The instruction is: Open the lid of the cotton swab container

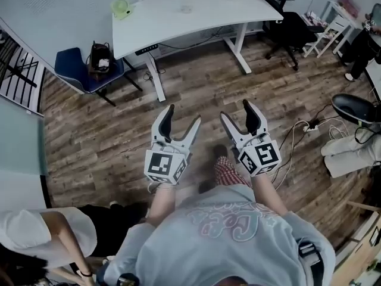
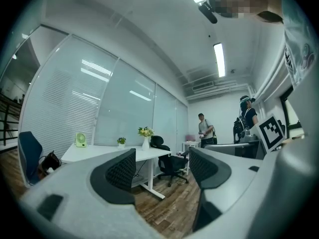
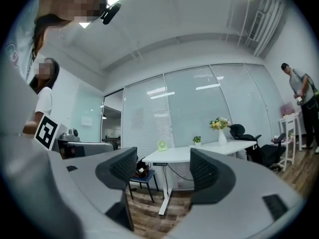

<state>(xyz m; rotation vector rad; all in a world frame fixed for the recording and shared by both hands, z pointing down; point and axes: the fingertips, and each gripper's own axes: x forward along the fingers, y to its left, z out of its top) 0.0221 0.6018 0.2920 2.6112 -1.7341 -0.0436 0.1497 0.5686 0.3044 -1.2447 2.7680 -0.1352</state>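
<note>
My left claw (image 1: 183, 117) and my right claw (image 1: 237, 112) hang side by side in front of my body, pointing towards 12 o'clock. Both stand wide apart with nothing between the pads; through each I see only bare wooden floor (image 1: 196, 82) and furniture beyond. So I hold nothing and touch nothing.

The cotton swab container does not show in any view. It is not in my claws, nor on the floor near my feet. At 10 o'clock stands a blue chair (image 1: 74, 67) with a dark bag (image 1: 101, 58) on it. Well ahead at 12 o'clock is the white bench (image 1: 226, 14), carrying a green fan (image 1: 121, 8) at its left end and a vase of flowers (image 2: 145, 142) further along. A small pale thing (image 1: 186, 8) sits near the bench's middle; it is too small for me to name, so I cannot tell whether it is the container. A black office chair (image 1: 286, 22) stands at 1 o'clock.

I judge such a container to be light, smooth plastic with thin walls, likely to skid or tip under a sideways push. I would pinch the body low on its wall with one claw, gently so as not to crush it, and take the lid by its rim or tab with the other.
</note>
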